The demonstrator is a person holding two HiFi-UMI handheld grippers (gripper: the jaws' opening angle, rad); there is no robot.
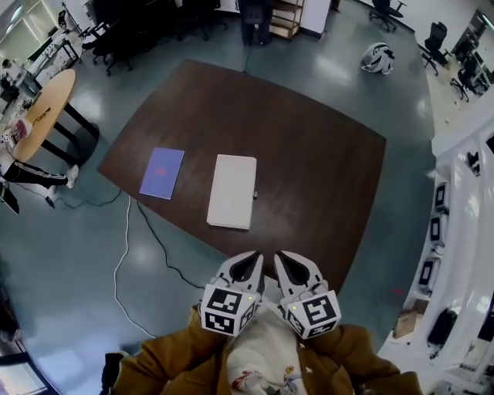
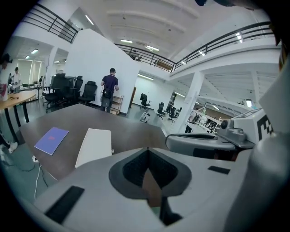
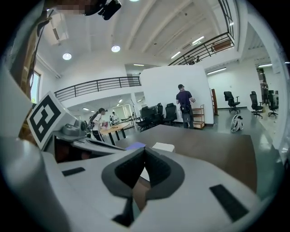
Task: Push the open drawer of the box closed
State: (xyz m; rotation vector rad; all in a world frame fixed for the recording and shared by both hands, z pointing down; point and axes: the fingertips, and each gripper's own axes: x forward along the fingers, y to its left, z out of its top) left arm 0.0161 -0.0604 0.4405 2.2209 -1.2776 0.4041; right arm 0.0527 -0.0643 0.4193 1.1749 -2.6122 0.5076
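Observation:
A flat white box (image 1: 232,190) lies in the middle of the dark brown table (image 1: 324,170), with a small knob (image 1: 255,194) on its right side. Whether its drawer stands out, I cannot tell from here. Both grippers hang side by side over the table's near edge, close to my chest and well short of the box. My left gripper (image 1: 252,259) is shut with nothing in it, and so is my right gripper (image 1: 281,258). The left gripper view has the box (image 2: 94,145) ahead to the left of the closed tips (image 2: 147,149). In the right gripper view the box (image 3: 163,147) shows just past the tips (image 3: 144,149).
A purple booklet (image 1: 162,172) lies left of the box. Cables (image 1: 127,247) trail over the floor at the table's left. A round wooden table (image 1: 42,112) stands far left, white shelving (image 1: 463,216) along the right. A person (image 1: 255,19) stands beyond the far end.

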